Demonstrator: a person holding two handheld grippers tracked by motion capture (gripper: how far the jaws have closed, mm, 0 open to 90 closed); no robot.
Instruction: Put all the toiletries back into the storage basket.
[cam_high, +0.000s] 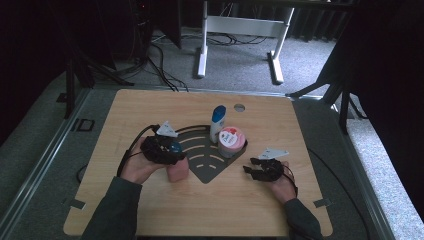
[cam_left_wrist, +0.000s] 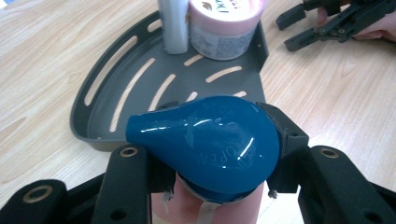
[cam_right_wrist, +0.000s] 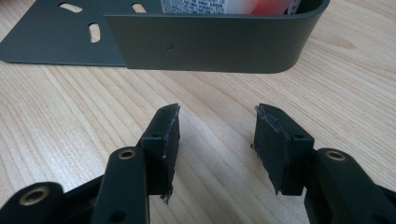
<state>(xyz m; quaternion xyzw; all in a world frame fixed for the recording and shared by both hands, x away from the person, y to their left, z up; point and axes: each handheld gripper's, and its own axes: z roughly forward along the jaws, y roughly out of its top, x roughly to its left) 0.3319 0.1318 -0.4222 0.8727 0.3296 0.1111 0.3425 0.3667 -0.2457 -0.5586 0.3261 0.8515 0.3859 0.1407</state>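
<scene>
Left gripper view: left gripper (cam_left_wrist: 212, 154) jaws clamp glossy blue teardrop cap (cam_left_wrist: 205, 142) of pink plastic bottle (cam_left_wrist: 187, 207), centre frame; slick, light, grip cap sides. Right gripper (cam_right_wrist: 212, 149) jaws parted, empty.

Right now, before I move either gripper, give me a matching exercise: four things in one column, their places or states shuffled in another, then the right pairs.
1. pink bottle with blue teardrop cap
2. round pink-lidded tub
3. right gripper
4. white bottle with blue cap

a. open, nothing between its jaws
b. upright on the dark grey slotted corner tray, beside the tub
c. clamped in the left gripper
d. in the tray's corner

Pairs: 1-c, 2-d, 3-a, 4-b
</scene>
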